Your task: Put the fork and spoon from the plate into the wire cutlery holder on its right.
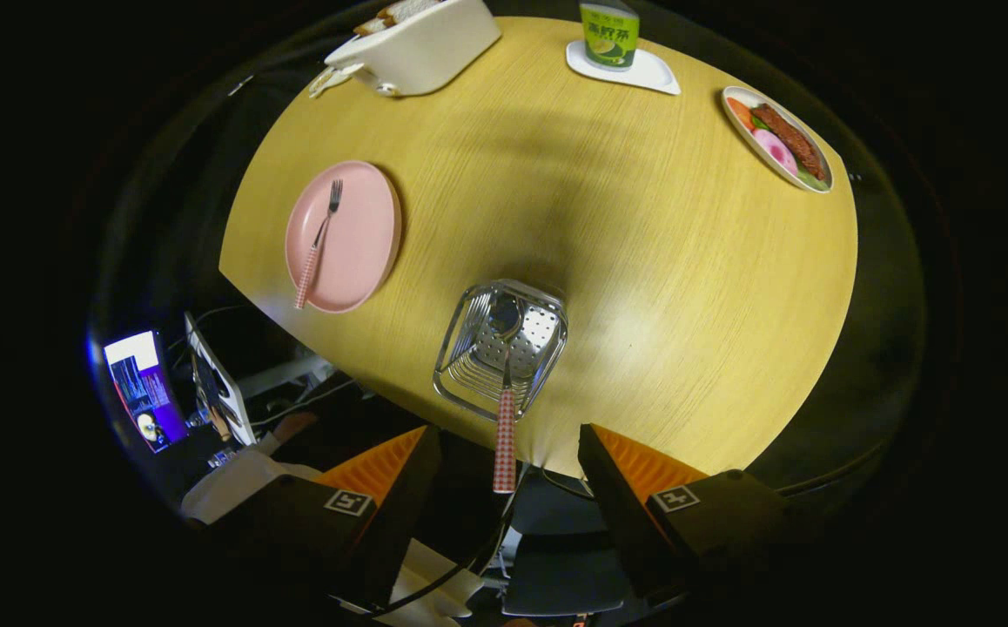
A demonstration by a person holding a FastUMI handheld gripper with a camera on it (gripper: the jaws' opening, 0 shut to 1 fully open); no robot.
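The gripper (504,461) looks down on a round wooden desk (643,261) from above, and its two fingers (382,466) stand wide apart, holding nothing. The spoon (504,409) is in the gap between them, but neither finger touches it. Its bowl is already inside the wire cutlery holder (501,348), which stands on the desk just ahead of the fingers, and its checked handle sticks out of the holder toward the gripper. The fork (319,244) lies on the pink plate (356,235), to the left of the holder and well apart from it; its tines point away from the gripper and its checked handle reaches over the near rim of the plate. Farther away on the desk there is a white toaster (421,48) with bread in it, a green carton (610,35) on a white coaster (635,74), and an oval dish (743,122) with food. Beside the desk, to the left of the fingers, a lit screen (143,387) is visible.
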